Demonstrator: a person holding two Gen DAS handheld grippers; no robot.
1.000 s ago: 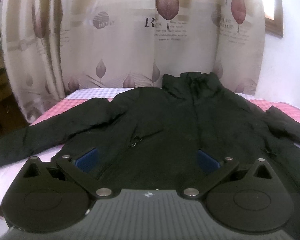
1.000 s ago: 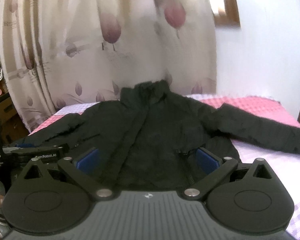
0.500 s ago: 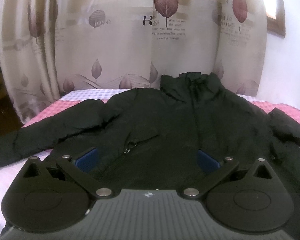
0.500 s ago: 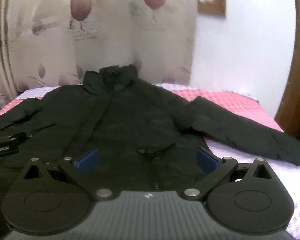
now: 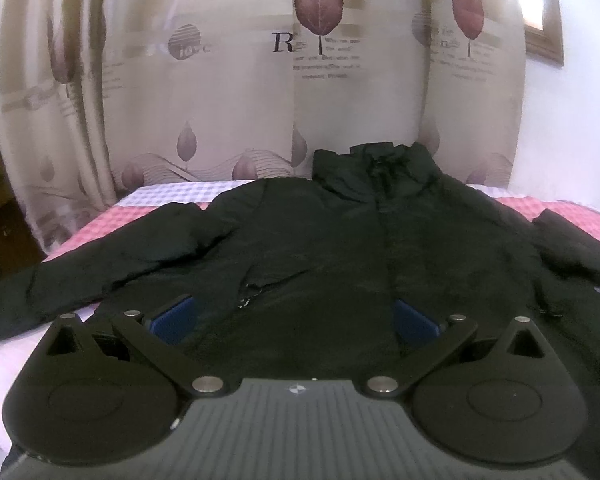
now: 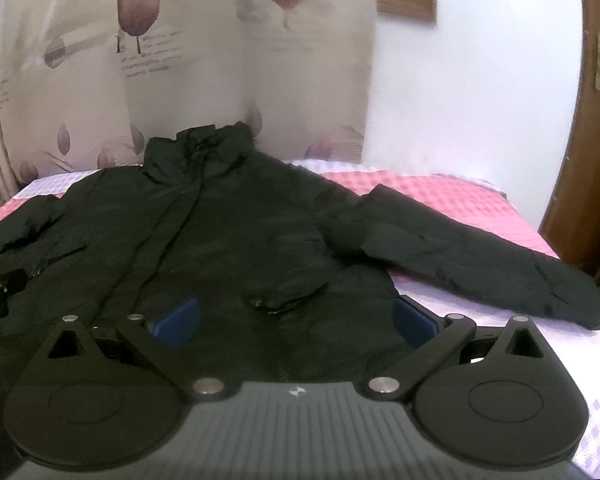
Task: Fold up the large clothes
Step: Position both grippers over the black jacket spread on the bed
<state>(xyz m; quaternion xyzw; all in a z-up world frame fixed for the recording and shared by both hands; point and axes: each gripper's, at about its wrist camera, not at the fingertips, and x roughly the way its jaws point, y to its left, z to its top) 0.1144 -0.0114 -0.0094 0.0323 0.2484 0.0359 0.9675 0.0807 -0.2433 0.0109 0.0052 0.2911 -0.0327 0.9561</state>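
While both grippers, left gripper point(image 5: 294, 318) and right gripper point(image 6: 294, 318), hang spread and empty, I'd pinch jacket point(image 5: 340, 248) sleeve cuffs first, folding inward flat.

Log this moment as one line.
jacket: flat on bed, unfolded | left gripper: open, empty | right gripper: open, empty

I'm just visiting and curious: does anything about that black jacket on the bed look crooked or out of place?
Nothing much stands out. The black puffy jacket lies spread flat, front up, on the pink and white checked bedsheet, both sleeves out sideways. One pocket flap near the hem sits slightly lifted. Both open grippers, left and right, hold nothing.
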